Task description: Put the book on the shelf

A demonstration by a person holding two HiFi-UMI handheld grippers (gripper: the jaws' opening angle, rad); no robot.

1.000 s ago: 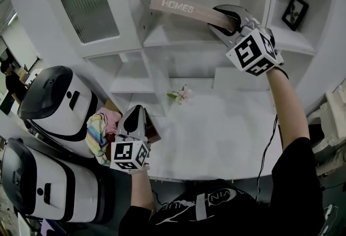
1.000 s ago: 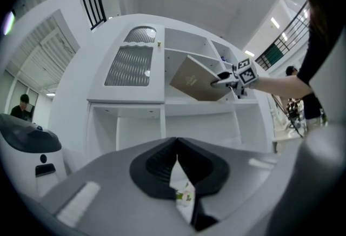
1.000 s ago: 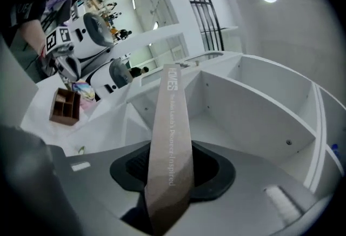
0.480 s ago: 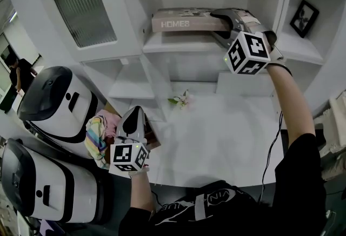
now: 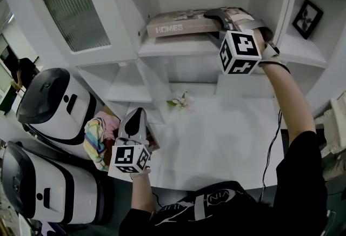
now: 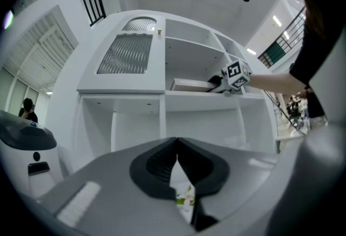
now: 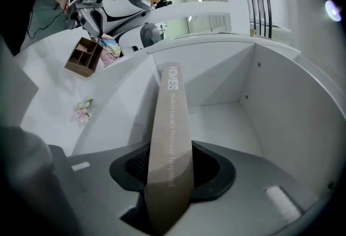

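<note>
Right gripper view shows the right gripper (image 7: 173, 173) clamped on one end of the book (image 7: 172, 121), its jaws held part-way apart by the book's thickness. A second ago that book hung tilted in the air before the shelf (image 5: 178, 47). Now it reaches level from the jaws into the open compartment and seems to rest flat on the board, spine outward. I judge the placing nearly done, with only the release and withdrawal left. Well below and to the left of this gripper, the left gripper (image 5: 133, 121) idles with its jaws together and nothing held. Counted: one book, two grippers, one flower (image 5: 181, 100) on the table below the right gripper, one framed picture (image 5: 310, 16) in the compartment to its right, one wooden box (image 7: 85, 56) by the left gripper, and two white machines (image 5: 54, 102) beyond that.
</note>
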